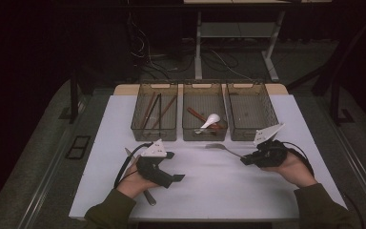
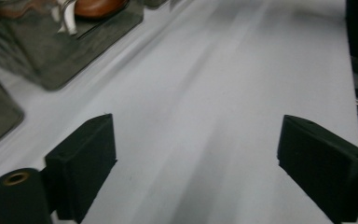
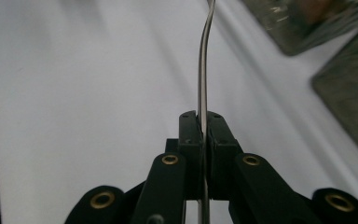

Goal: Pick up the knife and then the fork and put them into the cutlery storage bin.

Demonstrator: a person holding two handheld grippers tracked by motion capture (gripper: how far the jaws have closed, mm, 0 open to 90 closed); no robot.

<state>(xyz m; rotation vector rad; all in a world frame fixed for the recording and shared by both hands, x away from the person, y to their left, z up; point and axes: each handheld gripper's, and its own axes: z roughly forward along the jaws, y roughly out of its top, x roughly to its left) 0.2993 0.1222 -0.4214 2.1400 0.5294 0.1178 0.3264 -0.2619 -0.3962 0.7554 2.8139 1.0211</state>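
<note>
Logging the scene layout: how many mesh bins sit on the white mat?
3 dark rectangular mesh bins stand in a row along the mat's far edge: the left bin with brown sticks, the middle bin with a white spoon, the right bin looking nearly empty.

Metal, matt plastic and wood on a white sheet

The fork (image 1: 224, 148) is thin, shiny metal. Both grippers' pads (image 2: 81, 161) look matt black, with brass-coloured rivets. The table (image 1: 209, 186) is covered in smooth, matt white. The bins (image 1: 155, 130) are smoky translucent plastic; one holds a glossy white spoon (image 1: 209, 120) and brown wooden sticks (image 1: 148, 109).
</note>
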